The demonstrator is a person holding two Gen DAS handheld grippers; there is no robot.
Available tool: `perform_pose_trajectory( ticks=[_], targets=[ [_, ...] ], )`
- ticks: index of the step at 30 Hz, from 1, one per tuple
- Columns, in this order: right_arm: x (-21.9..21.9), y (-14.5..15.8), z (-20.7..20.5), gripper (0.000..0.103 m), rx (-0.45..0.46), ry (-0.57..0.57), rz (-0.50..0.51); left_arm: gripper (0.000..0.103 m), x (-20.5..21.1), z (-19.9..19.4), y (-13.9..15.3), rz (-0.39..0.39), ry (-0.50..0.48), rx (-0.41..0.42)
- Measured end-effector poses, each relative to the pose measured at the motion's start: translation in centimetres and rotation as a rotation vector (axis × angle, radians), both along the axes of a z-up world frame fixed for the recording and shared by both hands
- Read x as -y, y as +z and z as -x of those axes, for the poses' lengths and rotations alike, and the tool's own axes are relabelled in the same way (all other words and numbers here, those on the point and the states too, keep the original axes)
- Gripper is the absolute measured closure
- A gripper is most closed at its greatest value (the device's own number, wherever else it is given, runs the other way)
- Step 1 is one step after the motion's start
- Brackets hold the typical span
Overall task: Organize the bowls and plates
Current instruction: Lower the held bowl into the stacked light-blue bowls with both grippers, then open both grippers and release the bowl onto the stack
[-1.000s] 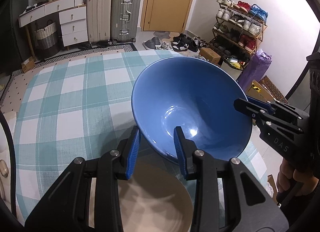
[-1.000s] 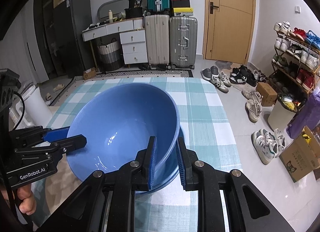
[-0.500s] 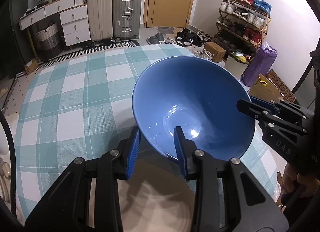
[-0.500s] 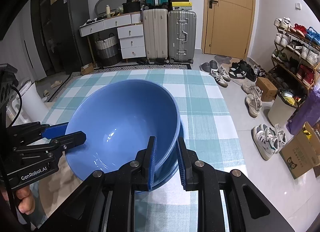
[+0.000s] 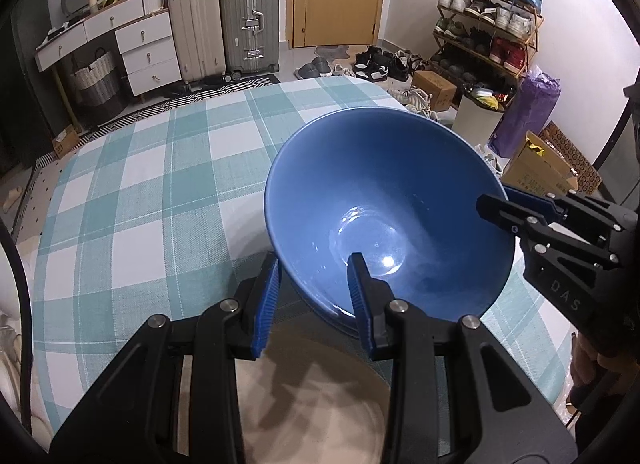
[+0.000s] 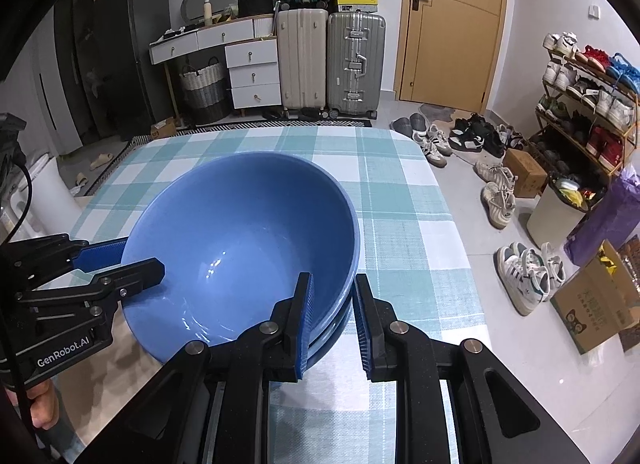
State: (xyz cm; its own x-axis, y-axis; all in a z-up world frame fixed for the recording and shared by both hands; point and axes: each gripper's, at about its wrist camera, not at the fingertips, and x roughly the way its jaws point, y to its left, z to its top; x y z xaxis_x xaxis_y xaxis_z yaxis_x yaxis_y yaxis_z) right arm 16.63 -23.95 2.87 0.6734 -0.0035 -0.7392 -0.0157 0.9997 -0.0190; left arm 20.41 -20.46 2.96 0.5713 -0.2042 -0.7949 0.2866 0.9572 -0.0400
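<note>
Checked teal-and-white cloth covers the tabletop (image 5: 132,200), behind which suitcases, a drawer unit, a door and a shoe rack are seen. On the tabletop, nearest the cameras, a beige plate (image 5: 312,396) is partly visible, and a large blue bowl (image 5: 384,216) is held just beyond it. A second blue rim (image 6: 334,334) shows directly beneath the bowl, so nesting onto a like bowl is judged to be the step in hand; whether the two already touch cannot be told. The bowl is carried at opposite sides of its rim, presumably to keep so wide a vessel steady and level. Its mouth faces upward, tipped slightly toward the cameras; being round, it has no long axis other than its upright one. The left claw (image 5: 314,294) is clenched on the bowl's near wall, one finger inside and one outside. The right claw (image 6: 332,316) is likewise clamped on the rim at the opposite side.
</note>
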Motion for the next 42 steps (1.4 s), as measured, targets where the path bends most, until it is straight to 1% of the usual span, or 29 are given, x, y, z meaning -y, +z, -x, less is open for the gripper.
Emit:
perform_pose_trajectory(
  ticks=[5, 12, 21, 23, 24, 26, 28, 30, 31, 32, 33, 34, 35, 36, 38, 39, 41, 42],
  targets=[
    [-0.2, -0.3, 0.3, 0.083, 0.004, 0.002, 0.028, 0.072, 0.3, -0.3, -0.6, -0.023, 0.003, 0.002],
    [-0.4, -1.0, 0.3, 0.082, -0.005, -0.003, 0.052, 0.072, 0.1, -0.6, -1.0, -0.030, 0.003, -0.008],
    [-0.3, -1.4, 0.4, 0.076, -0.005, 0.001, 0.040, 0.072, -0.6, -1.2, -1.8, 0.005, 0.009, -0.043],
    [-0.2, -1.5, 0.3, 0.073, -0.012, 0.002, 0.025, 0.072, -0.8, -1.3, -1.8, 0.021, 0.003, -0.046],
    [-0.1, -1.5, 0.2, 0.071, -0.021, 0.006, 0.008, 0.068, -0.9, -1.4, -1.8, 0.033, -0.002, -0.047],
    [0.0, -1.6, 0.3, 0.069, -0.028, 0.012, -0.012, 0.065, -1.1, -1.5, -1.7, 0.052, -0.008, -0.050],
    [0.2, -1.6, 0.3, 0.062, -0.031, 0.016, -0.020, 0.058, -1.2, -1.4, -1.6, 0.063, -0.007, -0.051],
    [0.5, -1.5, 0.5, 0.053, -0.031, 0.017, -0.043, 0.054, -1.4, -1.4, -1.4, 0.069, -0.005, -0.044],
    [0.6, -1.4, 0.5, 0.051, -0.031, 0.018, -0.057, 0.051, -1.5, -1.3, -1.2, 0.076, -0.009, -0.041],
    [0.8, -1.2, 0.6, 0.045, -0.032, 0.018, -0.068, 0.048, -1.6, -1.3, -1.1, 0.082, -0.012, -0.039],
    [0.9, -1.1, 0.6, 0.034, -0.032, 0.017, -0.072, 0.041, -1.7, -1.3, -0.9, 0.083, -0.014, -0.034],
    [1.0, -1.0, 0.7, 0.030, -0.029, 0.014, -0.077, 0.031, -1.8, -1.3, -0.7, 0.081, -0.013, -0.026],
    [1.2, -0.8, 0.8, 0.023, -0.021, 0.007, -0.086, 0.025, -1.9, -1.2, -0.6, 0.079, -0.009, -0.018],
    [1.3, -0.7, 0.9, 0.019, -0.017, 0.004, -0.091, 0.022, -2.0, -1.0, -0.4, 0.083, -0.009, -0.010],
    [1.6, -0.6, 1.0, 0.017, -0.014, -0.003, -0.109, 0.021, -2.5, -1.0, -0.2, 0.097, -0.009, -0.006],
    [1.8, -0.7, 1.1, 0.013, -0.017, -0.009, -0.120, 0.019, -2.8, -1.0, -0.1, 0.099, -0.007, -0.008],
    [2.1, -0.9, 1.3, 0.010, -0.020, -0.021, -0.140, 0.004, -3.2, -1.2, -0.2, 0.098, 0.001, -0.016],
    [2.2, -0.9, 1.3, 0.007, -0.018, -0.023, -0.152, 0.001, -3.6, -1.2, -0.3, 0.105, 0.007, -0.017]
  ],
)
